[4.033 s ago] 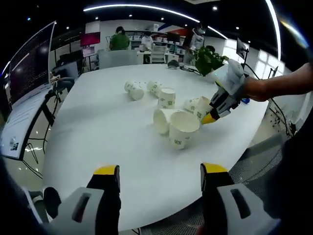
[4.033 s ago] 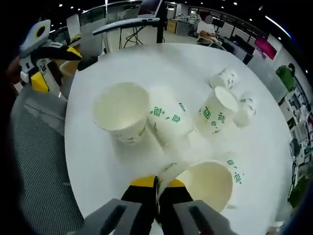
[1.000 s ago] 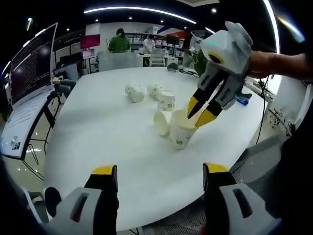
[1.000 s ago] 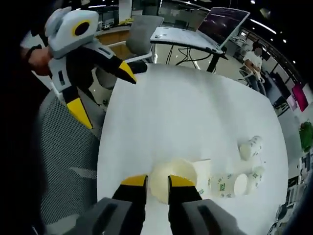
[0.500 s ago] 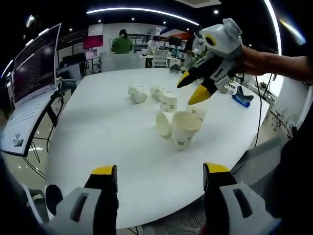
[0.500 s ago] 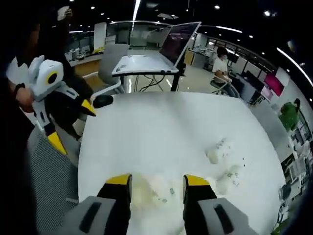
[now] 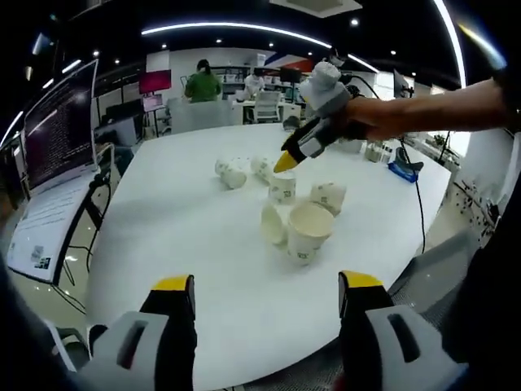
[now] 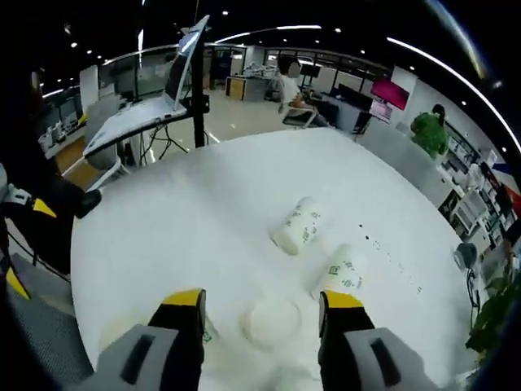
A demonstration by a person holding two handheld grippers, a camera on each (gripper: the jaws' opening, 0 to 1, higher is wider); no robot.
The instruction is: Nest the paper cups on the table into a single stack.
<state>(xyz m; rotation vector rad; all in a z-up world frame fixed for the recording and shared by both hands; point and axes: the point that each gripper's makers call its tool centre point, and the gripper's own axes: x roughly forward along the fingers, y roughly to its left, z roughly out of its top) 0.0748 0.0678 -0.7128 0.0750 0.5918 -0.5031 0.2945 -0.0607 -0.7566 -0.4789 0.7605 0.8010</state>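
Left gripper view: left gripper (image 7: 264, 297) jaws wide, empty, near table (image 7: 179, 220) edge. Right gripper (image 8: 262, 314) jaws wide, hovering above upright cup (image 8: 271, 319). Paper cups (image 7: 297, 216) clustered mid-table, stack (image 7: 308, 232) nearest.

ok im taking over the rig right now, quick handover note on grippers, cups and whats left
Left gripper: open, empty, held back at the near table edge.
Right gripper: open, empty, hovering over an upright white paper cup with green print.
Cups on the round white table: an upright cup or nested pair with one lying against it, another cup beside, and two on their sides farther out.
Done: at most one nesting.
Left: gather every loose cup into one stack.
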